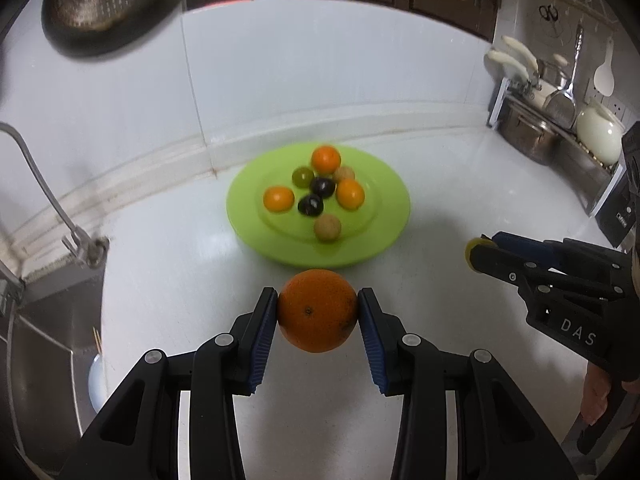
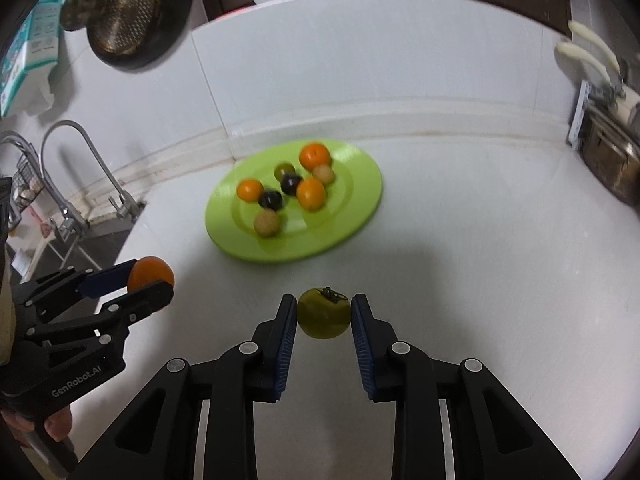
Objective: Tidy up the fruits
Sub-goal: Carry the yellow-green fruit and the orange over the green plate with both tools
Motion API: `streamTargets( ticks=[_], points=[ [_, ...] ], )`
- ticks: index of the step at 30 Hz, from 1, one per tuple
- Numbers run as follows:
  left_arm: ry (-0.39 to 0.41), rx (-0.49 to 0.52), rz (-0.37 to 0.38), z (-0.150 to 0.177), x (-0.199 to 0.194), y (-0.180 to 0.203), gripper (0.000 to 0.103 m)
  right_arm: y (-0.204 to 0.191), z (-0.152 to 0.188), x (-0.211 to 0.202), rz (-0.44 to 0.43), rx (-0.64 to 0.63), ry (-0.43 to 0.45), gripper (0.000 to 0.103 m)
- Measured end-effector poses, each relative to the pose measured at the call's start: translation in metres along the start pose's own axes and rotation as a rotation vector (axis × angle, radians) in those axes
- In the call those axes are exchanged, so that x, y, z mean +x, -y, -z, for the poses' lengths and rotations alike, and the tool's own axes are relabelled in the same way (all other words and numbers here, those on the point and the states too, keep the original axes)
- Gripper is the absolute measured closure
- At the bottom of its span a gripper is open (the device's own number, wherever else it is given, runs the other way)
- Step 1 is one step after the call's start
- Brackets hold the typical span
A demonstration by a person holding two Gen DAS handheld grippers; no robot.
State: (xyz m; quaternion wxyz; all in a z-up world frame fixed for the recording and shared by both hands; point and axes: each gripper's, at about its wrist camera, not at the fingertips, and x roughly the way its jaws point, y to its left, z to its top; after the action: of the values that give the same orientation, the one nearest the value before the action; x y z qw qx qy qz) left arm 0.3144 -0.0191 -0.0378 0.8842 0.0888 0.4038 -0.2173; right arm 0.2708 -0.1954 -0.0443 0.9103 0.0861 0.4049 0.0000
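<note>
Left gripper: clamped on an orange, held above the counter.
Right gripper: clamped on a green tomato, held clear of the counter.
Plate: set near the wall, beyond both grippers; eight small fruits are seen on it.

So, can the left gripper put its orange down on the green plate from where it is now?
Probably yes. The left gripper is shut on the orange, and only bare counter lies between it and the green plate. The plate's near rim is free; its middle is crowded with small fruits.
</note>
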Motion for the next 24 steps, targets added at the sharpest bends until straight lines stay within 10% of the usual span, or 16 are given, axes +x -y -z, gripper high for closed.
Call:
streamTargets(
  ticks=[24],
  points=[
    [0.07,0.018,-0.026,-0.059,0.015,-0.019,0.062,-0.008,-0.07,0.02,-0.008,-0.074,0.078,0.074]
  ],
)
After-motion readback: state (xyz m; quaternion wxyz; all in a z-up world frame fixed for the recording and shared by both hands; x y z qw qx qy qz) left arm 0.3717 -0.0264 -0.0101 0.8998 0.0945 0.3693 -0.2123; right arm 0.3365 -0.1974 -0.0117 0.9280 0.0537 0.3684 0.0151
